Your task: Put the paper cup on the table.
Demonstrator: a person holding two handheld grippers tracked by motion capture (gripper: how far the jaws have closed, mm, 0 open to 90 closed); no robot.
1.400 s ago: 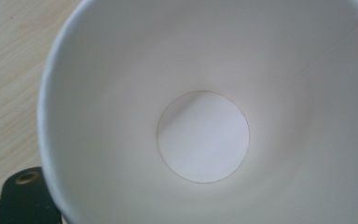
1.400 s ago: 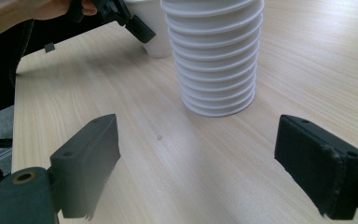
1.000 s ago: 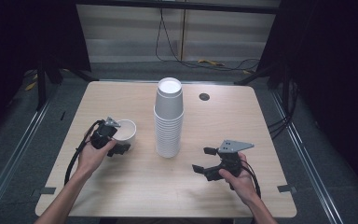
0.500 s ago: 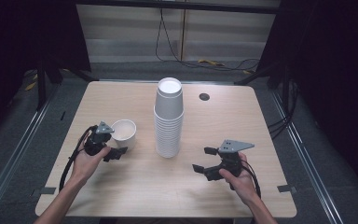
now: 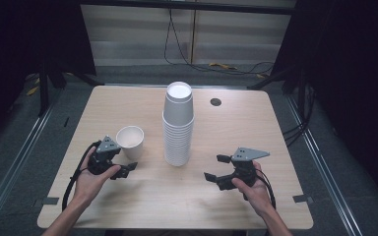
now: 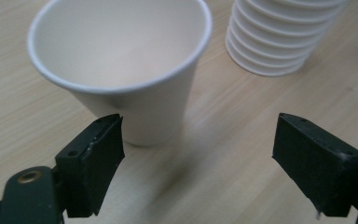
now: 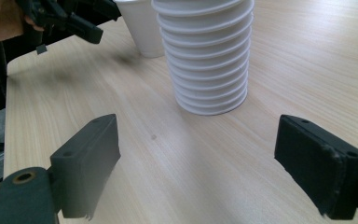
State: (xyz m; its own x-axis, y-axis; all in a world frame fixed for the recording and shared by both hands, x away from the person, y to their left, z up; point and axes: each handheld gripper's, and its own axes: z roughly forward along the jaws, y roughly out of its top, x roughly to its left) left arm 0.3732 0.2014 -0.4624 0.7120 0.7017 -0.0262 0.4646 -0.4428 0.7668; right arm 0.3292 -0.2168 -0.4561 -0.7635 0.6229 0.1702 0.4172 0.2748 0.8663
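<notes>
A single white paper cup (image 5: 129,140) stands upright on the wooden table (image 5: 226,206), left of a tall stack of white paper cups (image 5: 178,128). My left gripper (image 5: 125,164) lies just in front of the single cup, open, with nothing between its jaws. In the left gripper view the cup (image 6: 121,60) stands just beyond the left jaw, clear of it, and the stack's base (image 6: 279,37) is at the upper right. My right gripper (image 5: 215,167) rests open to the right of the stack, pointing at the stack (image 7: 209,60) across bare table.
A dark round hole (image 5: 215,102) sits in the tabletop behind the stack. The table's near half between the two hands is bare wood. Dark floor, rails and cables surround the table.
My left gripper has drawn back from the single cup toward the near edge, leaving the cup standing where it was. The right hand has kept still.
</notes>
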